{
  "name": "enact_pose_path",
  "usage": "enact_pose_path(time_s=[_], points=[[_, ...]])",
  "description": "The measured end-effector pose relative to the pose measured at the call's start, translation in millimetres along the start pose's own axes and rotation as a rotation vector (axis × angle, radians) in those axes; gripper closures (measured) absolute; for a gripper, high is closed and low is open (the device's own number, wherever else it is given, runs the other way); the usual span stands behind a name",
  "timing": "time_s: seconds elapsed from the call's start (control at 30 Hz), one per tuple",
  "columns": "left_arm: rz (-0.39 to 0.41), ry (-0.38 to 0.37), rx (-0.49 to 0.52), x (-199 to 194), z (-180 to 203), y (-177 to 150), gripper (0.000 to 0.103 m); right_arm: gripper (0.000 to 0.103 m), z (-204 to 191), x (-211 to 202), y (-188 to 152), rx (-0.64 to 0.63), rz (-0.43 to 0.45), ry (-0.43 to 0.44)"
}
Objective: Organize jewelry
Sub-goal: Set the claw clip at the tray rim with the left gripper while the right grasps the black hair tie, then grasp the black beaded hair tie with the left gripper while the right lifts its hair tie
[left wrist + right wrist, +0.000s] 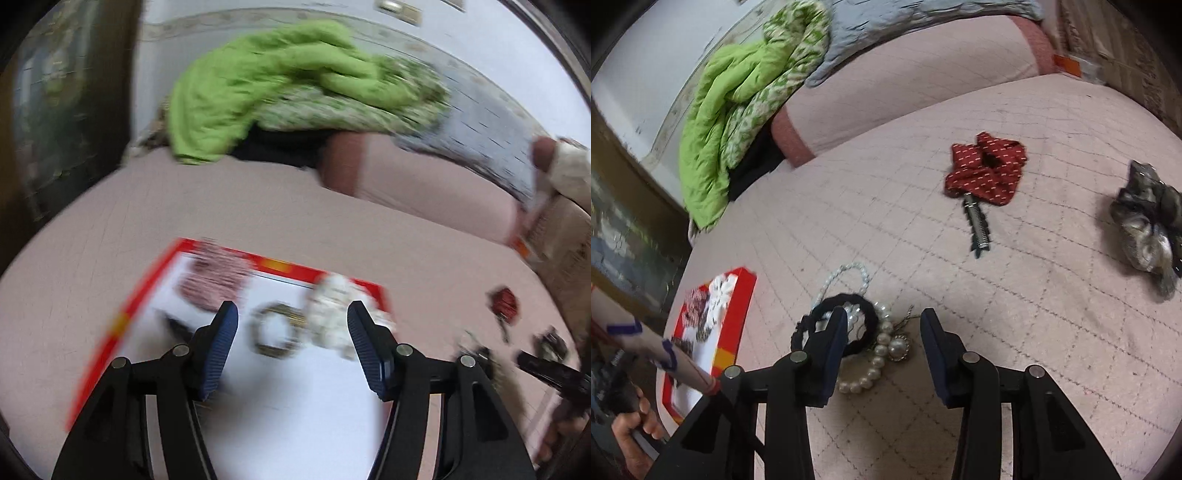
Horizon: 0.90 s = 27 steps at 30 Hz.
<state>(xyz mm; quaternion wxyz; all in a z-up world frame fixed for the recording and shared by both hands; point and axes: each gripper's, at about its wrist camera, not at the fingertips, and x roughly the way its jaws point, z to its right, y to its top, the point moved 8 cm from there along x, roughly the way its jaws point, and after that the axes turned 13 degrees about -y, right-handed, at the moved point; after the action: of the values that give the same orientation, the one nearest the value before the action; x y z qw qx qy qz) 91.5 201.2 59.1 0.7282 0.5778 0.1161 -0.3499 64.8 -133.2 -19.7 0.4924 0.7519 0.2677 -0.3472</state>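
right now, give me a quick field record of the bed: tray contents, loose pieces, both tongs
surface: pink quilted bedspread
tray: red-rimmed white tray
on tray: pinkish piece, ring-shaped bracelet, white beaded piece; blurred
loose pile: pearl strands with black hair tie
further off: red dotted scrunchie, spring clip, grey scrunchie
left tongs: open above tray, empty
right tongs: open over pearl pile, nothing gripped

A red scrunchie [988, 171] with pale dashes, a black hair tie [866, 325], white pearls [875, 363], a red-rimmed white tray [744, 291].
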Motion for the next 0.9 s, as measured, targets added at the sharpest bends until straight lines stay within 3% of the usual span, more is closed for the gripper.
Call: enact_pose_path(time_s=[0.17,0.3,0.4,0.43,0.47,0.53,0.63,0.73,0.8,0.87,0.9], points=[[-0.135,-0.139,0.067,38,58,-27,0.042,0.058,-19,23,-4,-0.107,-0.041,-0.022],[-0.223,-0.182,0.113,57,84,-51,0.042,0.059,-33,39,-1,-0.222,-0.024,-0.078],[-0.278,-0.204,0.148,64,99,-67,0.042,0.072,-48,53,-3,-0.359,-0.013,-0.121],[-0.286,-0.206,0.152,65,102,-71,0.042,0.085,-51,53,-2,-0.375,0.000,-0.118],[-0.291,-0.197,0.159,67,104,-73,0.042,0.091,-53,53,-1,-0.379,0.001,-0.113],[-0.290,-0.191,0.168,70,108,-72,0.042,0.094,-49,40,7,-0.345,0.041,-0.121],[-0.315,-0.219,0.124,77,113,-72,0.042,0.094,-38,18,20,-0.256,0.095,-0.076],[-0.302,-0.203,0.152,85,129,-72,0.042,0.094,-24,0,30,-0.172,0.142,-0.025],[-0.343,-0.187,0.164,100,138,-78,0.042,0.094,-18,-8,34,-0.124,0.149,0.017],[-0.398,-0.160,0.149,116,142,-85,0.047,0.094,-13,-12,36,-0.086,0.150,0.044],[-0.428,-0.140,0.146,124,143,-89,0.057,0.094,-14,-13,35,-0.082,0.147,0.048]])
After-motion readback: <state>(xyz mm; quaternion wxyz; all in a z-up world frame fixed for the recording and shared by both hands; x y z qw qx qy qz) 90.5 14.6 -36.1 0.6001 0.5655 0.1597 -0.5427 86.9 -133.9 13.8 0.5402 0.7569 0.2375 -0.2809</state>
